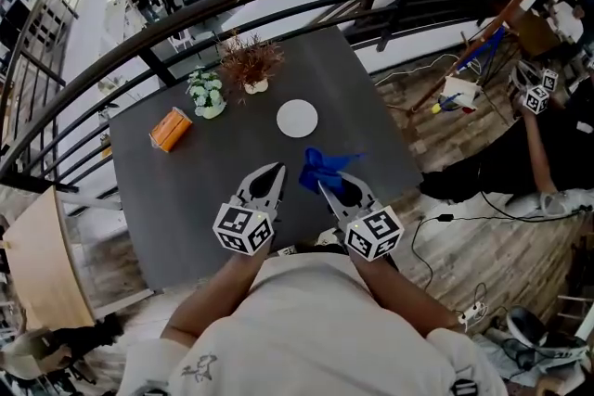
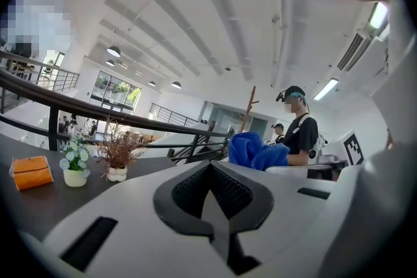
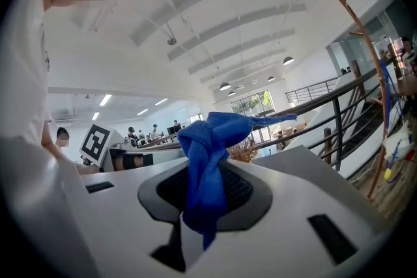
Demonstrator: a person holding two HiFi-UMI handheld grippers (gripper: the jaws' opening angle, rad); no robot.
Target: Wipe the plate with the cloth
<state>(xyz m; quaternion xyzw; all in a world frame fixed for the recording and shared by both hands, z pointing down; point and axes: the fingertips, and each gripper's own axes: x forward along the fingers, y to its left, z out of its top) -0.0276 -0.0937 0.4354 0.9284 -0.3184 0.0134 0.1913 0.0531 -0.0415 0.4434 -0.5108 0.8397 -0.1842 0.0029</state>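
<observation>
Two grippers hang over the near edge of the tabletop (image 1: pixel 371 97). The right gripper (image 1: pixel 325 185) is clenched on the bunched blue cloth (image 1: pixel 327 164), with a wad left proud of the tips, probably to act as the wiping pad, while the left gripper (image 1: pixel 277 172) is pinched together on nothing. The white plate (image 1: pixel 297 118) lies bare mid-tabletop, just beyond the cloth and not touching it, so wiping isn't under way; the orange box (image 1: pixel 170 129) and flower pot (image 1: pixel 207 94) sit toward the far-left corner, out of the path.
</observation>
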